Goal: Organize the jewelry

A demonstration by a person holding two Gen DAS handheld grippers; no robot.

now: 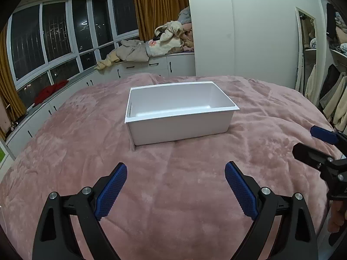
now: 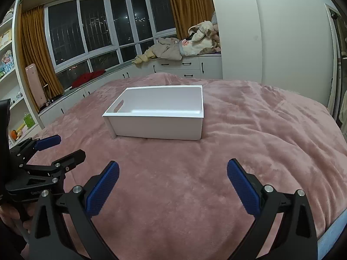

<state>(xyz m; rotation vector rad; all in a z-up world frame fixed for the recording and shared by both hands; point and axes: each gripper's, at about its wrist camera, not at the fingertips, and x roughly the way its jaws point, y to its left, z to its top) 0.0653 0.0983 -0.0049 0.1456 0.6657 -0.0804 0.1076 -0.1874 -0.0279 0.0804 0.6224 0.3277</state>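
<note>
— While your left gripper (image 1: 175, 186) hovers low over the near part of the bed (image 1: 173, 216), its jaws stand wide apart with nothing between them. The white bin (image 1: 180, 127) sits ahead, toward the middle of the pink blanket, its cut-out handle on the left end wall. Your right gripper (image 1: 312, 143) shows at the right edge.

— And from the right wrist?

— Your right gripper (image 2: 173, 184) is just as wide open and just as empty, over the bed's near edge. The white bin (image 2: 156, 127) lies ahead, slightly left; what shows of its inside looks bare. Your left gripper (image 2: 58, 149) is alongside, jaws parted.

— Where's the jewelry?

— I can't see any in either view. My worry is the plush blanket: small pieces could sink into the pile, and a pinch may catch fabric instead. The bin may also tip on soft bedding if you press its rim.
</note>
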